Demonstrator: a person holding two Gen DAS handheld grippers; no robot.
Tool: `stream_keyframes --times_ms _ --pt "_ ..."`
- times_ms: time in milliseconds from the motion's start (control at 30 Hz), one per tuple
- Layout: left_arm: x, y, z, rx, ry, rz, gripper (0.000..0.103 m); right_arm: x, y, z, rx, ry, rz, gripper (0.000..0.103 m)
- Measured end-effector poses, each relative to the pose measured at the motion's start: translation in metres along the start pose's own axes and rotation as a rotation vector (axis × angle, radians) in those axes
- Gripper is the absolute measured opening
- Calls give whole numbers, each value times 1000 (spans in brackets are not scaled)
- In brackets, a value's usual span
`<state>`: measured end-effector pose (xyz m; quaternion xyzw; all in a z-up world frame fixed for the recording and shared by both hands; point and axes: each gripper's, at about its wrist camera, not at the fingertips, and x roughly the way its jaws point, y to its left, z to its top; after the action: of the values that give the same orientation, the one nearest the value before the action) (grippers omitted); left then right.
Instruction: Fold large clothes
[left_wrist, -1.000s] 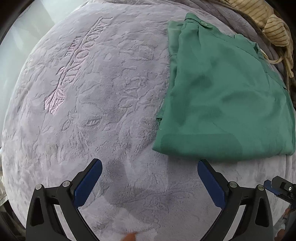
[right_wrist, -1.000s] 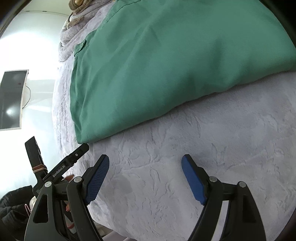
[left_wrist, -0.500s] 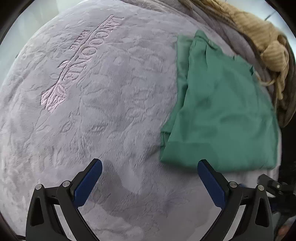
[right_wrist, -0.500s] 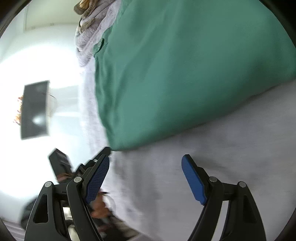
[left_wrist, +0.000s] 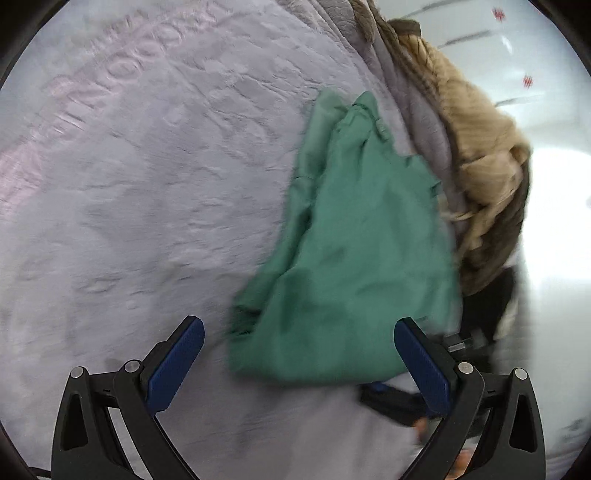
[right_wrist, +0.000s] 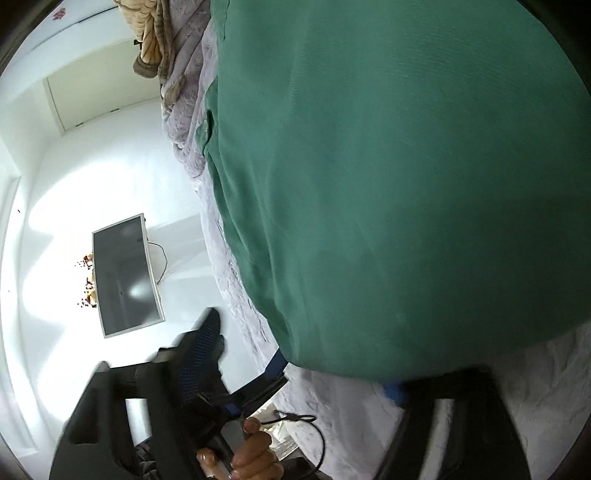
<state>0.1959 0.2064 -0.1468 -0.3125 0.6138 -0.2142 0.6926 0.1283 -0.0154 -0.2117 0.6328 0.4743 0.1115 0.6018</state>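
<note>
A folded green garment (left_wrist: 354, 258) lies on a grey plush blanket (left_wrist: 147, 184). My left gripper (left_wrist: 299, 363) is open, and the garment's near edge lies just beyond the gap between its blue pads (left_wrist: 177, 365). In the right wrist view the green garment (right_wrist: 388, 184) fills most of the frame. My right gripper (right_wrist: 295, 369) is blurred and its jaws are closing, still apart, with the garment's near corner hanging between them and covering the right pad (right_wrist: 395, 391). The right gripper (left_wrist: 391, 402) also shows at that corner in the left wrist view.
A tan ribbed garment (left_wrist: 480, 155) and bunched grey bedding are heaped behind the green one at the bed's edge. Beyond the edge are a white floor and a flat screen (right_wrist: 125, 277). A hand (right_wrist: 251, 454) holds the left gripper (right_wrist: 273, 373) low in the right wrist view.
The left view has swung right, so the garment now sits in front of its jaws. The right gripper has dropped and come in to the garment's near corner, and its fingers are now blurred.
</note>
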Motion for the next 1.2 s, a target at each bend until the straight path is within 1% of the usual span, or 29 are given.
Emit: stream_keyframes --times_ms 33,67,167,233,333,400,467,500,533,567,633,667,700,767,800,833,867,900,933,967,1033,1067,1100,1133,1167,1200 --pt "1 1 5 -18 3 -31 103 -2 1 2 -11 9 4 14" --pt "3 1 11 -27 3 -56 103 -4 5 2 -32 7 15 10" --pt "14 -12 27 3 12 -85 103 -17 24 1 -114 -3 32 10" --pt "25 -22 37 29 44 -116 103 -26 40 0 -177 -12 42 10" --pt "47 -32 49 43 104 -159 103 -34 51 0 -218 -11 54 10" --pt "62 -40 54 37 134 -183 103 -35 52 -1 -239 0 36 10" --pt "74 -49 56 38 158 -201 103 -29 46 -3 -255 26 -22 10" --pt "80 -56 56 51 167 -197 103 -31 43 -2 -254 38 -49 10" --pt "85 -62 55 68 171 -169 103 -28 39 -4 -254 57 -89 10" --pt "89 -65 53 89 173 -133 102 -25 33 -8 -262 88 -138 13" --pt "97 -68 50 116 184 -76 102 -27 30 -14 -285 132 -194 14" --pt "98 -69 50 121 182 -64 99 -31 30 -18 -306 155 -218 14" --pt "98 -69 49 123 180 -54 99 -38 31 -22 -333 174 -240 14" --pt "97 -70 49 117 174 -50 99 -57 36 -25 -385 181 -276 14" --pt "95 -69 49 118 168 -41 97 -69 39 -24 -411 162 -291 14" --pt "95 -70 48 124 158 -13 82 -82 41 -22 -438 121 -320 14" --pt "95 -71 47 145 145 52 54 -95 45 -17 -464 61 -364 14" --pt "96 -72 47 159 147 84 42 -106 49 -9 -486 2 -407 14" --pt "97 -73 47 165 148 86 29 -115 51 -3 -501 -49 -441 14" --pt "95 -74 46 166 137 78 22 -124 50 8 -509 -107 -486 14" --pt "88 -85 43 217 101 103 19 -122 45 30 -507 -155 -536 14" --pt "85 -94 41 251 96 130 18 -119 37 41 -497 -157 -549 14" --pt "81 -103 39 281 77 144 18 -115 28 45 -487 -142 -552 13" --pt "78 -112 37 302 59 147 18 -102 21 47 -483 -116 -567 13" --pt "72 -123 35 322 36 133 14 -91 11 48 -491 -86 -590 13" --pt "71 -135 34 333 25 119 14 -83 8 49 -505 -80 -605 13"
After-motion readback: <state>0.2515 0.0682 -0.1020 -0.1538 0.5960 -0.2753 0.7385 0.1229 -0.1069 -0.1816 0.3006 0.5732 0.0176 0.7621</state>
